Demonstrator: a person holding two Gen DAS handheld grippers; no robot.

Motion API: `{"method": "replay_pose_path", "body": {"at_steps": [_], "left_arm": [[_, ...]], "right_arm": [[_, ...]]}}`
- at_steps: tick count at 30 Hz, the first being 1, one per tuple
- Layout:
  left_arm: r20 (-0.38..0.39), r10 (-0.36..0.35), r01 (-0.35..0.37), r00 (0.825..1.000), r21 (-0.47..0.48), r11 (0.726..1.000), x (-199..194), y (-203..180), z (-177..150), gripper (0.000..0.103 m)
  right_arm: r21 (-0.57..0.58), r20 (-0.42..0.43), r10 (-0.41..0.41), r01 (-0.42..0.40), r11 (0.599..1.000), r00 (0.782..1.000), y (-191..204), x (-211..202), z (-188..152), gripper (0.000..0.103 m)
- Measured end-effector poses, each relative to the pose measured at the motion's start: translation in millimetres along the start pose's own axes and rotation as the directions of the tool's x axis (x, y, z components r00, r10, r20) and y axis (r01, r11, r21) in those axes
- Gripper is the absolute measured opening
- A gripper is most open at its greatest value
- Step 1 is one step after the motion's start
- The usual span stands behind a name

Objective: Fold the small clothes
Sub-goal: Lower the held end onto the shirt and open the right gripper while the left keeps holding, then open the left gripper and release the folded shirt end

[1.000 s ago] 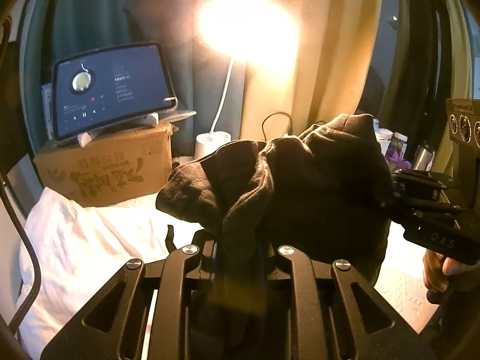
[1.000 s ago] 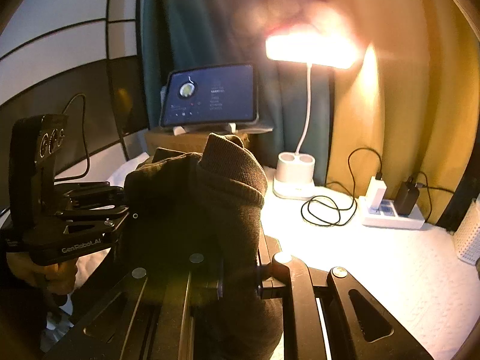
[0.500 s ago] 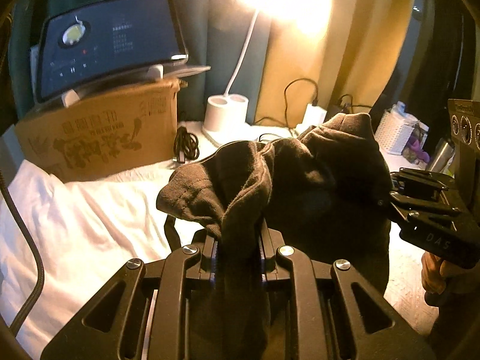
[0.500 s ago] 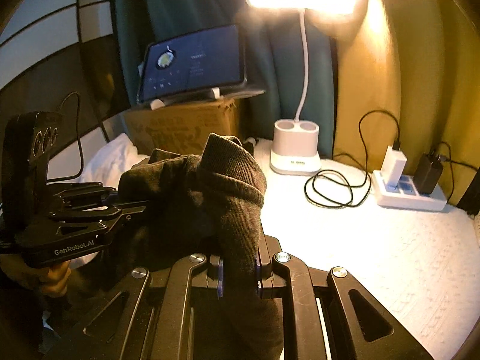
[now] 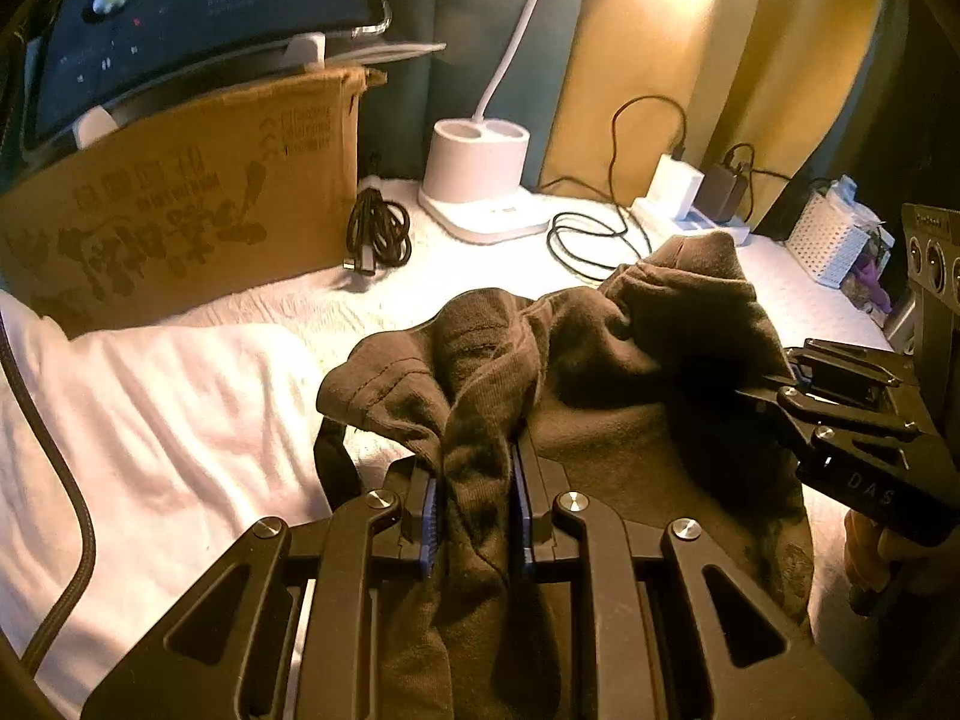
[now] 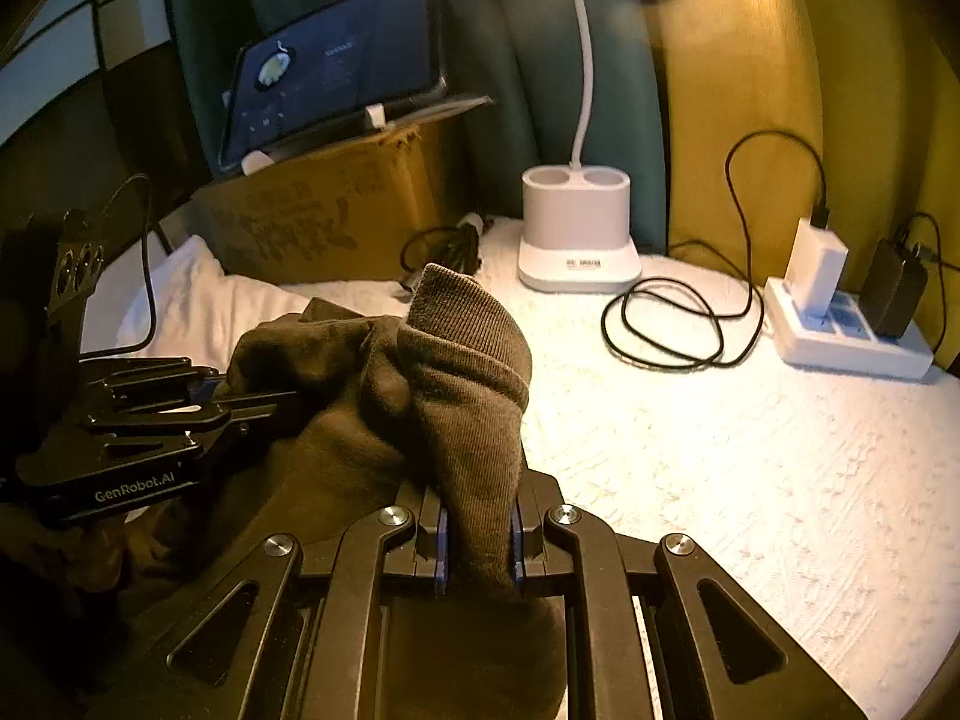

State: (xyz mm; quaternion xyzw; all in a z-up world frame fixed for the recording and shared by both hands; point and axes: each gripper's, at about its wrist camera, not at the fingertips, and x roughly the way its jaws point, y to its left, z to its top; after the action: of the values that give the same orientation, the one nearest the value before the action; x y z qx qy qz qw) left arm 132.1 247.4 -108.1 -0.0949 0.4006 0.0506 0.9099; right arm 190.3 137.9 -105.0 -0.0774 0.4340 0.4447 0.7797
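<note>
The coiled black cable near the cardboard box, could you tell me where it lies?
In the left wrist view the coiled black cable lies on the white cloth, between the cardboard box and the lamp base.

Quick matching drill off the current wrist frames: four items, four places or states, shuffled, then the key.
Items:
1. brown garment
2. tablet
3. lamp base
4. white charger

Places or states:
A. plugged into the power strip
B. propped on top of the cardboard box
C. clamped in both the left tool and the right tool
D. standing on the white surface by the curtain, to the right of the box in both views

Pairs: 1-C, 2-B, 3-D, 4-A
</note>
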Motion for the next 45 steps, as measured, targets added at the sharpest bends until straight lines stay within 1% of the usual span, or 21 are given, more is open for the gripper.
{"method": "replay_pose_path", "body": {"at_steps": [5,10,15,17,19,21,22,24,28,30,33,35,42,45], "left_arm": [[-0.048,0.017,-0.018,0.999,-0.010,1.000,18.3,4.8,-1.1,0.022],[-0.082,0.015,-0.017,0.997,-0.023,1.000,31.3,9.8,-4.1,0.022],[-0.088,0.011,-0.014,0.996,-0.035,0.999,38.0,13.8,-4.9,0.024],[-0.088,0.008,-0.012,0.996,-0.041,0.999,38.9,15.6,-4.6,0.025],[-0.087,0.008,-0.012,0.996,-0.045,0.999,39.8,16.6,-4.2,0.025],[-0.091,0.007,-0.012,0.996,-0.051,0.999,40.5,17.4,-3.4,0.025],[-0.091,0.008,-0.013,0.996,-0.054,0.998,39.6,18.2,-3.6,0.025],[-0.089,0.019,-0.024,0.996,-0.059,0.998,37.4,18.9,-2.9,0.025],[-0.082,0.044,-0.048,0.996,-0.056,0.997,35.2,18.9,-0.9,0.025],[-0.082,0.065,-0.069,0.994,-0.052,0.996,33.2,21.4,-1.9,0.026],[-0.086,0.087,-0.092,0.992,-0.049,0.995,32.4,23.4,-3.7,0.029],[-0.081,0.123,-0.126,0.989,-0.034,0.992,29.8,22.4,-4.6,0.036],[-0.074,0.156,-0.159,0.985,-0.044,0.986,16.7,26.0,-7.6,0.036],[-0.073,0.149,-0.154,0.986,-0.058,0.986,7.4,27.2,-9.9,0.036]], "right_arm": [[0.012,-0.031,0.003,-0.003,1.000,1.000,-6.4,16.0,-0.9,0.014],[0.027,-0.070,0.006,-0.004,1.000,0.998,-16.7,34.2,-4.0,0.014],[0.046,-0.100,0.001,0.003,0.999,0.995,-24.5,46.5,-6.3,0.014],[0.053,-0.097,0.008,-0.003,0.999,0.995,-27.1,49.3,-6.6,0.015],[0.057,-0.097,0.011,-0.005,0.998,0.995,-28.4,50.2,-5.7,0.018],[0.071,-0.097,0.002,0.005,0.997,0.995,-31.4,50.7,-4.8,0.027],[0.083,-0.094,-0.001,0.009,0.997,0.996,-33.7,49.9,-4.7,0.030],[0.096,-0.087,-0.019,0.027,0.995,0.996,-36.8,48.0,-3.8,0.041],[0.104,-0.079,-0.052,0.060,0.993,0.996,-41.9,45.1,-4.5,0.051],[0.100,-0.076,-0.077,0.084,0.991,0.994,-42.2,43.8,-5.8,0.058],[0.093,-0.070,-0.113,0.119,0.988,0.991,-43.0,40.4,-8.3,0.063],[0.093,-0.073,-0.134,0.140,0.986,0.988,-44.5,38.7,-10.2,0.065],[0.098,-0.082,-0.179,0.187,0.977,0.980,-45.6,30.4,-16.5,0.067],[0.105,-0.087,-0.195,0.204,0.973,0.977,-44.7,25.6,-17.5,0.067]]}}
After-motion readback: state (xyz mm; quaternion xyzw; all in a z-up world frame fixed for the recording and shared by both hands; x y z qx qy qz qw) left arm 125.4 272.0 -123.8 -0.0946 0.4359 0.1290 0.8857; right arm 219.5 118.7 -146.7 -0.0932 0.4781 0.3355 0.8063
